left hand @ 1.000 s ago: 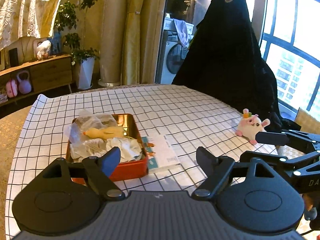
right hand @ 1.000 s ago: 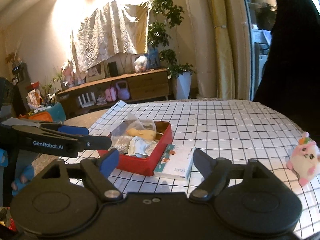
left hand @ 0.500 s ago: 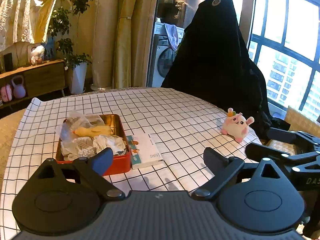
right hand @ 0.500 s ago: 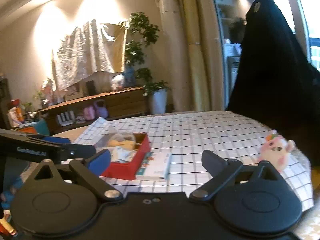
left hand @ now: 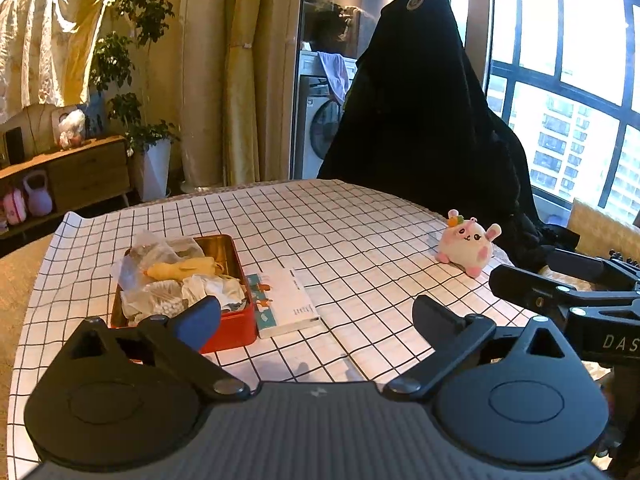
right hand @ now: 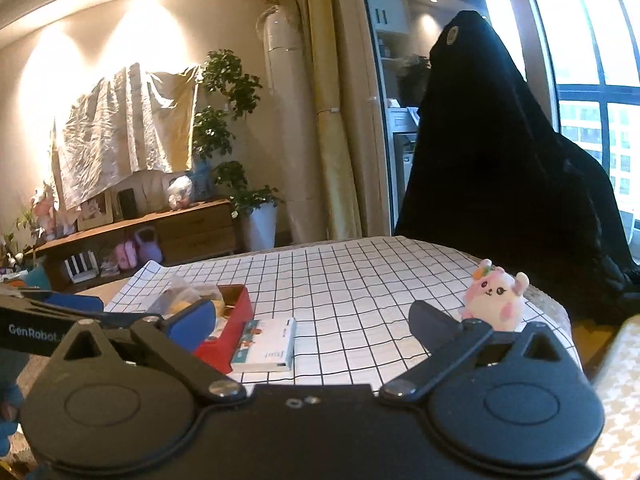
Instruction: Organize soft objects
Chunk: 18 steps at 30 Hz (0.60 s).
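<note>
A pink-and-white plush [left hand: 468, 244] sits upright on the checked tablecloth [left hand: 340, 232] near its right edge. A red tin [left hand: 236, 332] at the left holds a yellow soft toy [left hand: 184, 269], crumpled white cloths and clear bags. My left gripper [left hand: 316, 312] hovers over the near table edge, its jaws opening, with nothing between them. My right gripper [right hand: 310, 316] is open and empty, with the plush [right hand: 496, 296] just beyond its right finger and the tin [right hand: 236, 320] behind its left finger.
A thin book [left hand: 286, 300] lies flat against the tin's right side. A tall shape draped in black cloth [left hand: 420, 120] stands behind the table's far right. The right gripper's fingers [left hand: 560, 292] reach in beside the plush. A sideboard and potted plants stand beyond the table.
Both grippers' jaws have spread wider. The right view has swung right and tipped up, bringing the plush toward the middle. The left view has shifted a little right; the tin sits further left.
</note>
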Available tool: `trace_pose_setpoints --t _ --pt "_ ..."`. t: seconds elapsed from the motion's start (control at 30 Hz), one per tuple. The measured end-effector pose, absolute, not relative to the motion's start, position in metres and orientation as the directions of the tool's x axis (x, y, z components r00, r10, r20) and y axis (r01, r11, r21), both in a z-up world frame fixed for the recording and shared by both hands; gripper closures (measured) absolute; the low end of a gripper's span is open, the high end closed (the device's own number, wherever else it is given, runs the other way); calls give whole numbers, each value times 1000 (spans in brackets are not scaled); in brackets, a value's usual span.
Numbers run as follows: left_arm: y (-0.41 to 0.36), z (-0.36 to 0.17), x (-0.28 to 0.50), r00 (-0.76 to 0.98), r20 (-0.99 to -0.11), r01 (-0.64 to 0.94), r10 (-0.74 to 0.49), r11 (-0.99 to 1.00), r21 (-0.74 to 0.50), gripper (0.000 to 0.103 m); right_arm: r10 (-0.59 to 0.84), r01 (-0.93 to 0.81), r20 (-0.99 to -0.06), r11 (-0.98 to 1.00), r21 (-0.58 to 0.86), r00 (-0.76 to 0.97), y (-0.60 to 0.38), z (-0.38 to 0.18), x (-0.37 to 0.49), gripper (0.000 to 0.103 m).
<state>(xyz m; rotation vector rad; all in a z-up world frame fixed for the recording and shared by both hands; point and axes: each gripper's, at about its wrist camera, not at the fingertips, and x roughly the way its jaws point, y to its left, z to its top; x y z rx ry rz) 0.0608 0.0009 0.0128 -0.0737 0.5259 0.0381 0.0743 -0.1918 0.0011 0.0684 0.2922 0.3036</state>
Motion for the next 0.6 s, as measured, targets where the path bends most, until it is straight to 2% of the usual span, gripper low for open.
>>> trace_pose_setpoints --t 0.6 --pt "0 13 55 872 -489 -55 18 997 -61 0 272 -266 -266 962 59 925 -188 1 65 0"
